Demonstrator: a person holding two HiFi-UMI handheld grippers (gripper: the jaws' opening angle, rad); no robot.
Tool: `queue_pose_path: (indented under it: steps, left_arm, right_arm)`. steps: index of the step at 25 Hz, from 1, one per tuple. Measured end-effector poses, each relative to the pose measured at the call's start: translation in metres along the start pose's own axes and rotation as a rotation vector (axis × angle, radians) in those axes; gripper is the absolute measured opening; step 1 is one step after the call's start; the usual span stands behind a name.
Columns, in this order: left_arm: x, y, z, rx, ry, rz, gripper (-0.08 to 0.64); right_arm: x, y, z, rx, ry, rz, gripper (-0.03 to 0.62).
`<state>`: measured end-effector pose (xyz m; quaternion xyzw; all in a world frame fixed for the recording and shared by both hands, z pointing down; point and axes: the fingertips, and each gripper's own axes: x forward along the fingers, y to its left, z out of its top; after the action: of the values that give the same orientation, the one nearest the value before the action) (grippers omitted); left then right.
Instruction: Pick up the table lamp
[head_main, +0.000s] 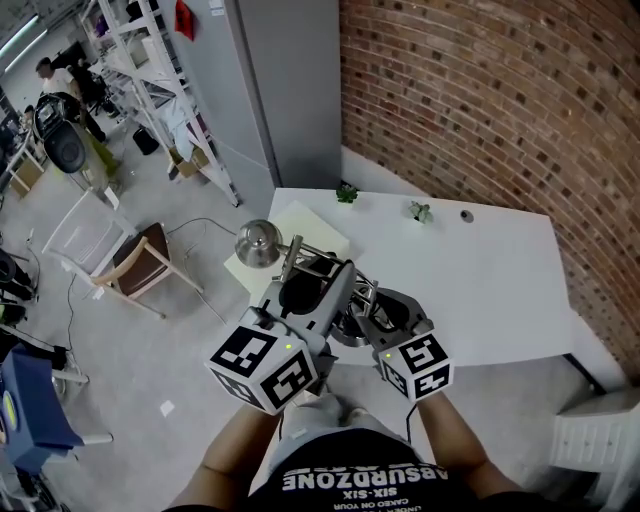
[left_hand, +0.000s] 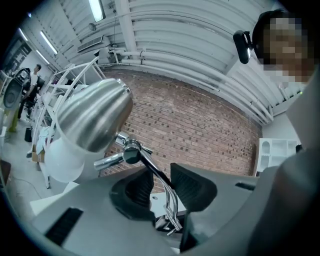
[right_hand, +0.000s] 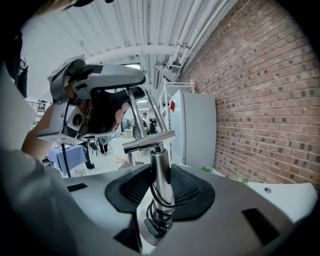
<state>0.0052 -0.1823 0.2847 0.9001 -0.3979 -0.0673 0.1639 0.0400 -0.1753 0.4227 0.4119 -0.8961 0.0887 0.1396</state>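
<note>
Where the head view looks down, we see the table lamp (head_main: 258, 243) held over the near left corner of the white table (head_main: 480, 270), between the left gripper (head_main: 305, 290) and the right gripper (head_main: 378, 312). Whether its base is clear of the tabletop we cannot tell there.

In the left gripper view the chrome shade (left_hand: 95, 117) looms above and to the left, and the thin arm rods (left_hand: 159, 182) run down between the pads (left_hand: 192, 187). The jaws stand narrow about the rods and seem to pinch them, though contact at the pad nearer the shade is less plain.

In the right gripper view the jaws are closed on the upright post (right_hand: 160, 175), with both ribbed pads pressed against it.

We judge the lamp stiff in its parts but jointed and top-heavy. Polished metal is slippery, the thin rods may swing or bend, and the shade would dent if knocked. The post looks the soundest place to grip, with the rods only steadied.
</note>
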Motion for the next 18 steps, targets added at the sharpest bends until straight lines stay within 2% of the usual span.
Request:
queue_pose_path:
  steps: [18]
  left_arm:
    - [-0.001,-0.015,0.018,0.047,-0.006,-0.04,0.114]
  right_arm:
    - [-0.01,0.002,0.019,-0.009,-0.031,-0.011,0.123]
